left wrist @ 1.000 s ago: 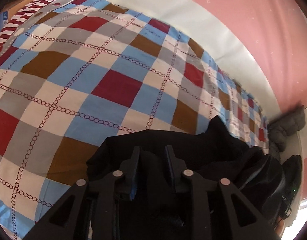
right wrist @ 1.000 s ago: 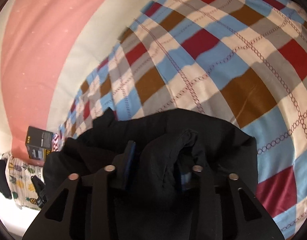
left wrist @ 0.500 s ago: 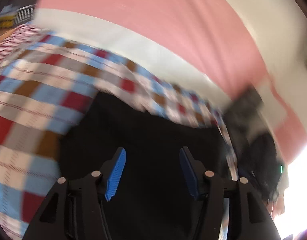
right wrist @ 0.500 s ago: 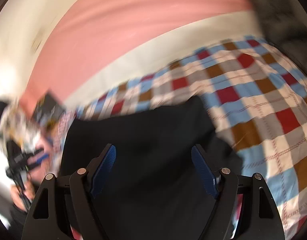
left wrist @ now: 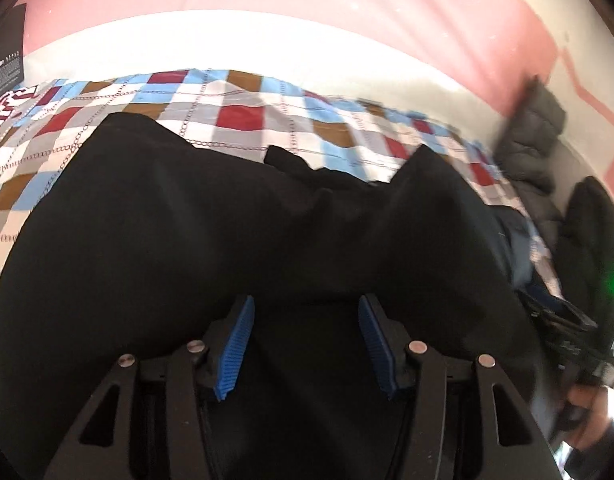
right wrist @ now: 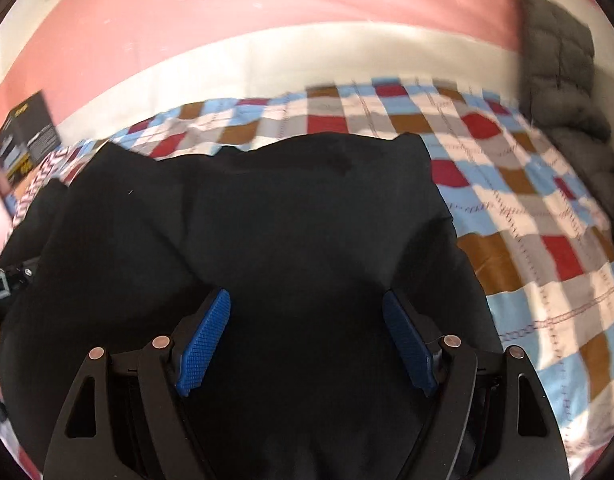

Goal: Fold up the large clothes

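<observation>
Lying beneath both spread grippers: black garment.

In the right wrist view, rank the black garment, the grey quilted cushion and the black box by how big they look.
1. black garment, though it lies nearest the camera
2. grey quilted cushion
3. black box

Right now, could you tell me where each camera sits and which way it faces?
Left wrist: on the left gripper, facing along its open jaws over the black garment toward the pink wall; a hand shows at right.
Right wrist: on the right gripper, jaws open, facing the same way.
Shared: garment, checked bedsheet, grey cushion, wall.
</observation>
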A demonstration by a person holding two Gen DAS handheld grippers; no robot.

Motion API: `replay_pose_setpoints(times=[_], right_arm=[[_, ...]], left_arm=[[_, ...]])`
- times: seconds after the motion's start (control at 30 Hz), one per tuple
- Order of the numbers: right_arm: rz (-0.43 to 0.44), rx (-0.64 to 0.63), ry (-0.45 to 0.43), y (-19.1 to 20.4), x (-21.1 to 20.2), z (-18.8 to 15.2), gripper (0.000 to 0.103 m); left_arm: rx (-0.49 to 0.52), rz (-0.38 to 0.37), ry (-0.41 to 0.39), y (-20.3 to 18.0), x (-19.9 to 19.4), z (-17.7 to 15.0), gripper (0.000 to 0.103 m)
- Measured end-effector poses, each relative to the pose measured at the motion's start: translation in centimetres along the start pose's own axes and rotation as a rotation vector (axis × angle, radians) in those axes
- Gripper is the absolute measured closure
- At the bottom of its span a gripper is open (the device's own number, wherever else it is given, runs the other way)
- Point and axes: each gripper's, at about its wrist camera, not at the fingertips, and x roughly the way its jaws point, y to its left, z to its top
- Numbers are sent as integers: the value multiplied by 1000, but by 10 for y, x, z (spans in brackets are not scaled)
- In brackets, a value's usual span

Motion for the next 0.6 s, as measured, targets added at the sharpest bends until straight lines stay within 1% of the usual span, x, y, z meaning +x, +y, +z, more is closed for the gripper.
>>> replay_pose_setpoints(times=[0.07,0.13,0.2,0.27,0.37,0.43,0.5,0.57,0.6], right_arm=[[-15,-4,15,-1,5,5,25],[-17,-6,37,-2,3,9,25],[-17,-8,14,-7,-18,6,25],[7,13,0,-16,-35,0,24],[49,87,-22,-43,-72,-21,24],[68,142,-10,-62,-89,-41,24],[87,195,26,-78,-96,-63,24],[122,248,90,-91,-93,-87,24],[154,276,111,-96,-90,-97,24]], left_arm=[[34,45,20,-7,9,4,46],[44,66,42,-10,4,8,46],[22,63,37,-6,-18,5,46],[14,54,8,3,-46,-4,46],[1,69,-51,25,-90,-20,46],[-34,102,-72,48,-116,-36,45],[-84,149,-72,74,-132,-53,45],[-153,167,-51,101,-140,-70,43],[-188,172,-30,113,-140,-81,43]])
